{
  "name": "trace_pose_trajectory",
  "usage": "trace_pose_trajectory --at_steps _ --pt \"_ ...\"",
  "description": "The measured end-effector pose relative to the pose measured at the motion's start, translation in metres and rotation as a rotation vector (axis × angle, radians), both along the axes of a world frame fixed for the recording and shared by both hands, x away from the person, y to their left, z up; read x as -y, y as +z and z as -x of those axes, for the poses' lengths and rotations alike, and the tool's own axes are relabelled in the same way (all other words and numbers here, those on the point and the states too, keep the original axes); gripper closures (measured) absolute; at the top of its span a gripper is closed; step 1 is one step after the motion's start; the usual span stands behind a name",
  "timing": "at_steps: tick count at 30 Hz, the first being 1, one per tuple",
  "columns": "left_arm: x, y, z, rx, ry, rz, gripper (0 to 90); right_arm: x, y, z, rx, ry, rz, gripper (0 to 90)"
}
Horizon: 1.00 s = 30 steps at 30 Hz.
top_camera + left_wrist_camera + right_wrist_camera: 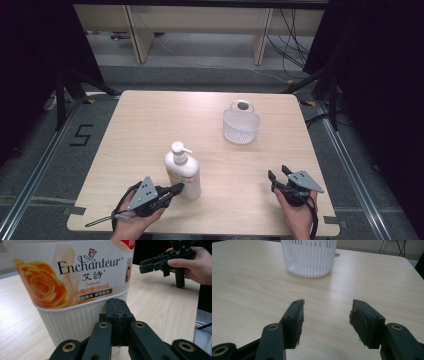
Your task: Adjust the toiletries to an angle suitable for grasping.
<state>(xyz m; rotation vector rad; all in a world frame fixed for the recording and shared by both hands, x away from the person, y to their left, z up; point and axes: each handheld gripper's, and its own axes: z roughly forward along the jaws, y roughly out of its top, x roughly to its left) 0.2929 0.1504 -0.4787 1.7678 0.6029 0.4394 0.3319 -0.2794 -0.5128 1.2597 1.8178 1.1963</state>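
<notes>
1. Left gripper point(176, 190): jaws pressed together with nothing between them, tips right at the lower side of the pump bottle point(183, 171), apparently touching its ribbed base. In the left gripper view the closed jaws meet the white ribbing just under the label.
2. Right gripper point(280, 174): jaws spread apart and empty, held low over the table point(150, 125) near its right front corner, pointing towards the basket point(241, 125).
3. The bottle stands upright near the front of the table, left of centre, well apart from the basket.
4. Judgement on the step in hand: the left gripper seems about to take or nudge the bottle. With closed jaws it can only push; a push low on the base should slide it, a higher push risks tipping so tall a thing. For a lift, open the jaws first and close them across the body.
5. Containers: the slotted white basket, with a loop handle at its far rim, looks empty. The bottle's pump is fitted; its fill level cannot be told.
</notes>
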Motion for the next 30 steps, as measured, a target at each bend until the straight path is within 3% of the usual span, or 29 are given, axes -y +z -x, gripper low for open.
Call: trace_pose_trajectory --at_steps 5,12,30 --pt "0.006 0.001 -0.004 -0.001 0.002 -0.004 89.4 0.000 0.000 0.000 0.001 -0.002 0.009 44.4" --pt "0.013 0.001 -0.010 -0.005 0.001 0.006 89.4 -0.003 0.000 0.002 -0.016 -0.033 -0.025 44.3" --pt "0.021 0.005 -0.020 0.005 0.028 0.009 89.3 -0.003 0.000 0.002 -0.015 -0.029 -0.020 44.3"
